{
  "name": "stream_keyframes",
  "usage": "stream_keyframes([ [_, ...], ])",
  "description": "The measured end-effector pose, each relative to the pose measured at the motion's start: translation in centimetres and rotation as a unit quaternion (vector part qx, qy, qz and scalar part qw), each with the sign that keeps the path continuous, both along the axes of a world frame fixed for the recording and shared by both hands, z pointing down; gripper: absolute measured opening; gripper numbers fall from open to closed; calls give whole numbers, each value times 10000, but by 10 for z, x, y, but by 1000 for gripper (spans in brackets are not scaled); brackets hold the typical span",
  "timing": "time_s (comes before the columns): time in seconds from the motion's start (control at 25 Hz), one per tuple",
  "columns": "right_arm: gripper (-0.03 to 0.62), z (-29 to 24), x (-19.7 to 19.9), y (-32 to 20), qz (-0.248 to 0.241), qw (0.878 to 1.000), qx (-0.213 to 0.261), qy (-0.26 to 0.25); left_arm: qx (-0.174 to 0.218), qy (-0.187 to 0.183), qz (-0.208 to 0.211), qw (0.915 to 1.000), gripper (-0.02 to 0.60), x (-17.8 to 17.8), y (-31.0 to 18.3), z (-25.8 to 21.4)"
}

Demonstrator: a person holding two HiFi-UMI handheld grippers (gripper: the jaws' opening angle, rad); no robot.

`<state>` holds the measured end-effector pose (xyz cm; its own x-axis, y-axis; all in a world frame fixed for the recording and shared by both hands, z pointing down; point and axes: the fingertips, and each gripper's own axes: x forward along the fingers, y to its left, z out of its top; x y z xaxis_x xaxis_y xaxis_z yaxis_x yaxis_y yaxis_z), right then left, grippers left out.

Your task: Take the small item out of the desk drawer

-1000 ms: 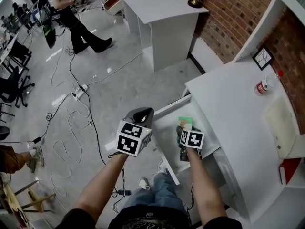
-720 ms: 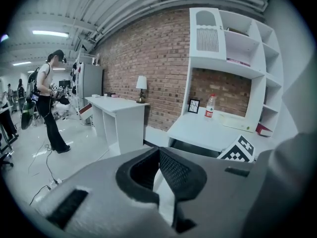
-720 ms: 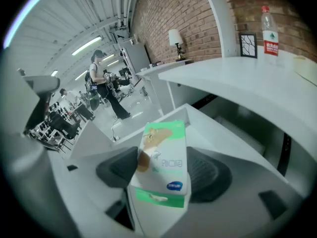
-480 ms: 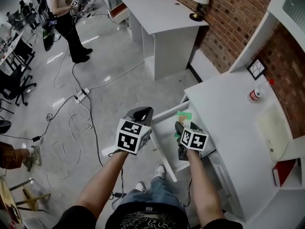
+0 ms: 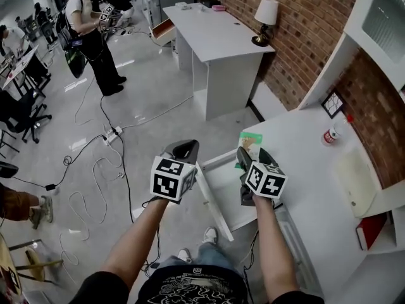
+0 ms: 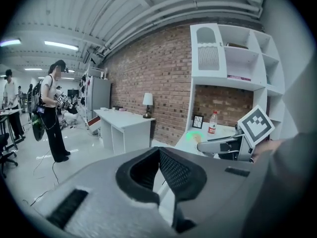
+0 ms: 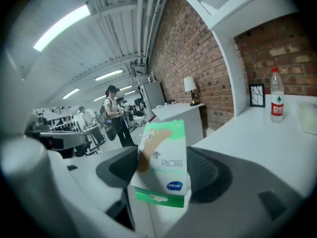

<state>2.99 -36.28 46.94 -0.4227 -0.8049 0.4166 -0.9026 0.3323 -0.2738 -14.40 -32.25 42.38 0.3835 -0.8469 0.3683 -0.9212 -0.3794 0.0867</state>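
Your right tongs [image 5: 250, 156] pinch a small green-and-white box [image 5: 251, 140] from both sides, holding it in the air above the far end of the open drawer [image 5: 220, 183], probably to keep it off the drawer walls. Your left tongs [image 5: 184, 149] are pressed together and empty at the box's nine o'clock, apparently kept out of the way. In the right gripper view, the box's long axis runs from six to twelve o'clock, with the green-striped end at six.
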Motion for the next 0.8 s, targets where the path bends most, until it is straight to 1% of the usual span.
stream_keyframes([
  [0.2, 308, -67, -9, 1, -18, 9980, 627, -91, 282, 88, -66, 9995, 0, -10, 1, -33],
  [0.44, 308, -131, -17, 7, -43, 9910, 1334, -120, 588, 134, -112, 9981, 1, -18, 0, -64],
  [0.64, 308, -166, -25, 15, -36, 9848, 1730, -129, 742, 100, -190, 9970, 0, -31, -2, -80],
  [0.8, 308, -176, -29, 23, -36, 9808, 1948, -22, 851, 55, -313, 9959, 1, -42, -3, -91],
])
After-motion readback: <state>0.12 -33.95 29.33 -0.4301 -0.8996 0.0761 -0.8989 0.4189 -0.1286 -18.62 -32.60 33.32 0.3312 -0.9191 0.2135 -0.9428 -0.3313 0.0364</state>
